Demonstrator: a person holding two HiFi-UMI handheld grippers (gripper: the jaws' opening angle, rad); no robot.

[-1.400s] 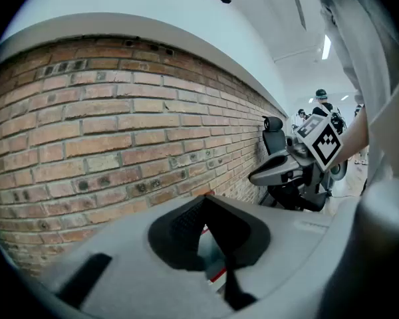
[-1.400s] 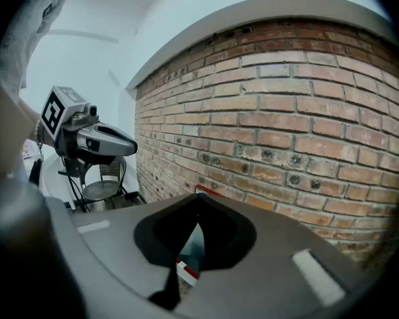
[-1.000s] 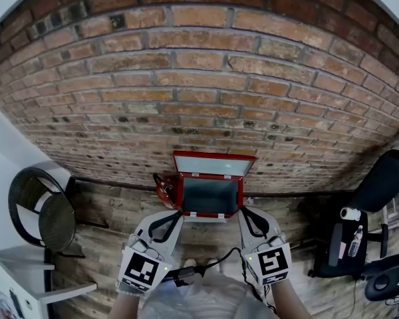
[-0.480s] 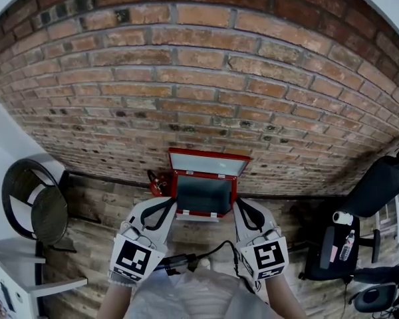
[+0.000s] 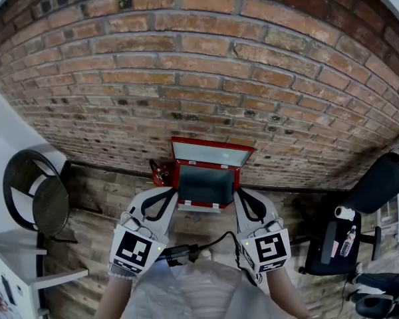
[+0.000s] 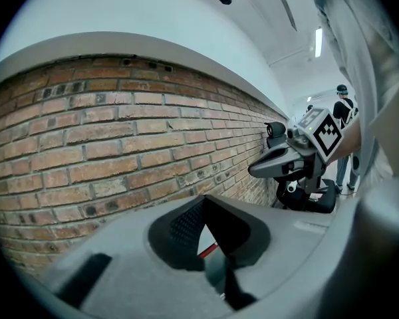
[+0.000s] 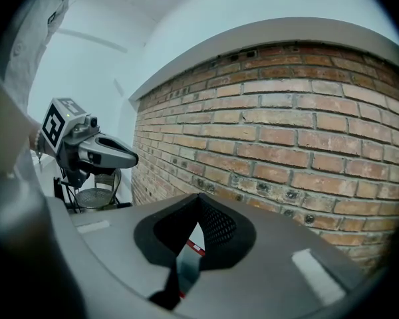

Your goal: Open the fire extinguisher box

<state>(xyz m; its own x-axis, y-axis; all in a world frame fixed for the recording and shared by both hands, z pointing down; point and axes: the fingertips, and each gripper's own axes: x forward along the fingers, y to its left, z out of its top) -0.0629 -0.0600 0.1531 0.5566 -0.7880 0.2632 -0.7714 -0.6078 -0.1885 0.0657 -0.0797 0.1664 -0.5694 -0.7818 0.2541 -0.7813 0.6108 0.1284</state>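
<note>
Behind all, brick wall [image 5: 199,58]; below, wood floor [image 5: 93,198]. On floor against wall, red box [image 5: 206,186], lid [image 5: 211,154] raised. Just beside box's front corners, left gripper [image 5: 175,193] and right gripper [image 5: 238,195], fingers of both pressed together, holding nothing. At box's left, small red extinguisher [image 5: 161,173].

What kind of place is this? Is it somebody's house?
Probably not a house. It looks more like an indoor office or workroom. There is a bare brick wall, a red fire extinguisher box standing open at the foot of it, and a black office chair off to the right.
</note>
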